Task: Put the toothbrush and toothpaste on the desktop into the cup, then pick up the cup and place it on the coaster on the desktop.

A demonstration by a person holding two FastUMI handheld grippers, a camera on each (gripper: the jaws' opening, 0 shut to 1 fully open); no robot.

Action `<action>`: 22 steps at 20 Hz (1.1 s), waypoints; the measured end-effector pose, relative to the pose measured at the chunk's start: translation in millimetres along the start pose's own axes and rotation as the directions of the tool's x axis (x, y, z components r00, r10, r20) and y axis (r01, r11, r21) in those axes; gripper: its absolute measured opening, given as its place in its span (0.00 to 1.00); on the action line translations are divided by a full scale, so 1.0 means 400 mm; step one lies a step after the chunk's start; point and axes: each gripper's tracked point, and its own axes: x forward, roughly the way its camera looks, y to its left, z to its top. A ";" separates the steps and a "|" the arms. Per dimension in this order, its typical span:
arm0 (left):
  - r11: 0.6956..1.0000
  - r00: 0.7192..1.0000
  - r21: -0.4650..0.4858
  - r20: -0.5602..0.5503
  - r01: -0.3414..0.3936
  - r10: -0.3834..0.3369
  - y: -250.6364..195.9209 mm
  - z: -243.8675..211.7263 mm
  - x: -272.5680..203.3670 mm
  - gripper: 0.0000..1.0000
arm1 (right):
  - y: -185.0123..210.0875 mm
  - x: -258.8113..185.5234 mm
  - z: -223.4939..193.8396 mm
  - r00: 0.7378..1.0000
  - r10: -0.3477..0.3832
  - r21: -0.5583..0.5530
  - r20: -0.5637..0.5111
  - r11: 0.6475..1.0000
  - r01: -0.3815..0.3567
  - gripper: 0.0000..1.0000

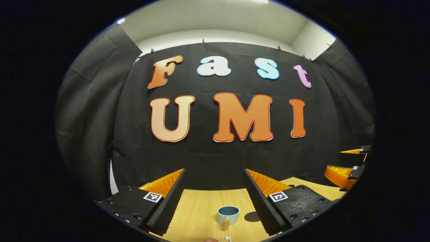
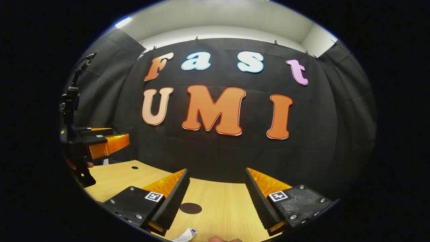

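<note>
Black cloth wall (image 1: 215, 158) behind wooden desktop (image 1: 201, 208).

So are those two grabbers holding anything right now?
No. Left gripper and right gripper have their fingers spread open above the desktop, with nothing between them.

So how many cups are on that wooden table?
1. A single cup stands on the wooden table, between the left gripper's open fingers, beside a dark round coaster. Others could sit outside the views.
</note>
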 end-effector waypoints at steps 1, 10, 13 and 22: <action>1.000 1.000 0.003 -0.001 0.001 -0.001 -0.002 -0.003 -0.001 1.00 | 0.002 0.000 0.000 1.000 0.003 0.004 -0.001 1.000 -0.003 0.98; 1.000 0.998 0.011 -0.061 -0.026 0.027 0.015 -0.046 0.005 1.00 | -0.008 0.006 0.020 1.000 0.001 0.033 0.019 0.999 -0.002 0.98; 0.999 0.997 0.021 -0.072 -0.037 0.038 0.019 -0.060 0.007 1.00 | -0.014 0.013 0.026 1.000 -0.010 0.037 0.025 0.999 0.009 0.98; 0.998 0.981 0.062 -0.190 -0.013 0.025 0.019 -0.140 0.008 1.00 | 0.004 0.019 -0.034 0.998 0.025 0.029 -0.065 0.999 -0.023 0.98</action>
